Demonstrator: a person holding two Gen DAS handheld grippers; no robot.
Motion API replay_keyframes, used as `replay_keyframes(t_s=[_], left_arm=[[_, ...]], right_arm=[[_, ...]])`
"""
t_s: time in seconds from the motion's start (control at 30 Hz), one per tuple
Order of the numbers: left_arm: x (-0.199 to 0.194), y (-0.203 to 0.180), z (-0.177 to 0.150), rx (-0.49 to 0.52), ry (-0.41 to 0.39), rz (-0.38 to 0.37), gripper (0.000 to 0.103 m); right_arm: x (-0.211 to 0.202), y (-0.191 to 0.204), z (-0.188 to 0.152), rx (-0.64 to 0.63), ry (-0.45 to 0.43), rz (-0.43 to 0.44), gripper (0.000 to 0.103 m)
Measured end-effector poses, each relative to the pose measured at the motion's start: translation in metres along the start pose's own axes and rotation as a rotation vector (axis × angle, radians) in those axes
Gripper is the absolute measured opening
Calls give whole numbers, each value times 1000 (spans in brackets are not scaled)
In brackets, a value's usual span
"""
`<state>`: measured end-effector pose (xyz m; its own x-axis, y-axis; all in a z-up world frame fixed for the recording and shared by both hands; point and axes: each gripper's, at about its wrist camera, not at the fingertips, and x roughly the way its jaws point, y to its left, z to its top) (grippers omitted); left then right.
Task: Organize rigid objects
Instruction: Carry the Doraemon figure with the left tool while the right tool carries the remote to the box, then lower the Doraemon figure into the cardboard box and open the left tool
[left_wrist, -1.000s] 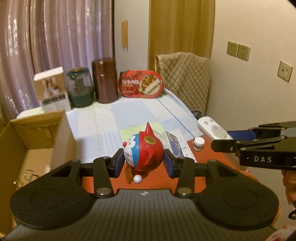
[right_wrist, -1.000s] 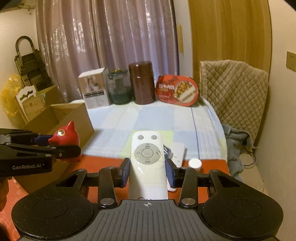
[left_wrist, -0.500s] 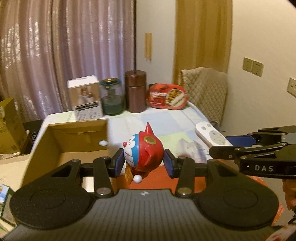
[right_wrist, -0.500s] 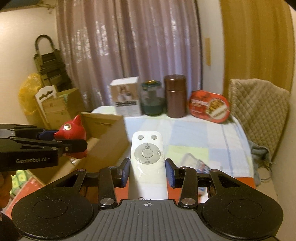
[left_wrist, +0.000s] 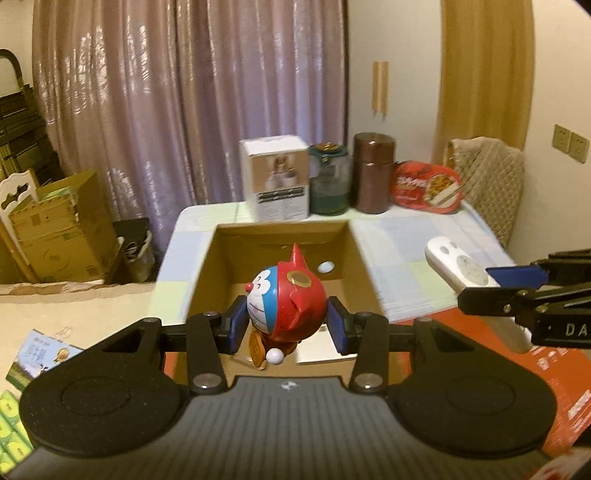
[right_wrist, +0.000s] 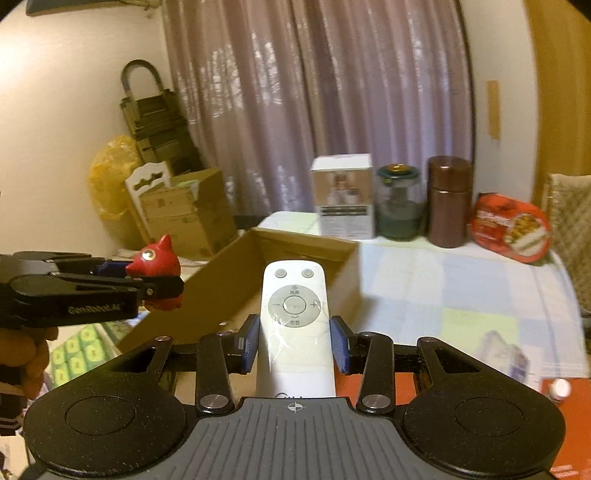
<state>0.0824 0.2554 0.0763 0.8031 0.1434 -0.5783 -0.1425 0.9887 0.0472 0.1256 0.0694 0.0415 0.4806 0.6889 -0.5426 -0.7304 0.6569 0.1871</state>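
The left tool (left_wrist: 286, 328) was clenched across the round head of a light, hard, slippery Doraemon figurine (left_wrist: 286, 304), over the cardboard box (left_wrist: 364, 260). The right tool (right_wrist: 294, 345) was clamped on a rigid white remote control (right_wrist: 294, 317) at its narrow sides, beside the box's near wall.

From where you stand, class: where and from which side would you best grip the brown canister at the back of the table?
Grip the brown canister around its straight cylindrical wall below the lid seam, coming level from the front. It stands upright, with the glass jar and red tin close on either side, so the front is probably the freest approach.
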Motion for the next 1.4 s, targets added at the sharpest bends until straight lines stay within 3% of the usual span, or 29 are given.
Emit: replay_keyframes(t_s=[0.27, 0.8, 1.4], left_arm=[[21, 24, -21, 3, 44, 18, 40], [65, 39, -51, 46, 127, 8, 40], [85, 42, -60, 74, 171, 2, 40]], right_arm=[[43, 22, 4, 2, 39, 40, 37], [116, 33, -4, -6, 123, 36, 37], [142, 37, -15, -38, 175, 19, 37]])
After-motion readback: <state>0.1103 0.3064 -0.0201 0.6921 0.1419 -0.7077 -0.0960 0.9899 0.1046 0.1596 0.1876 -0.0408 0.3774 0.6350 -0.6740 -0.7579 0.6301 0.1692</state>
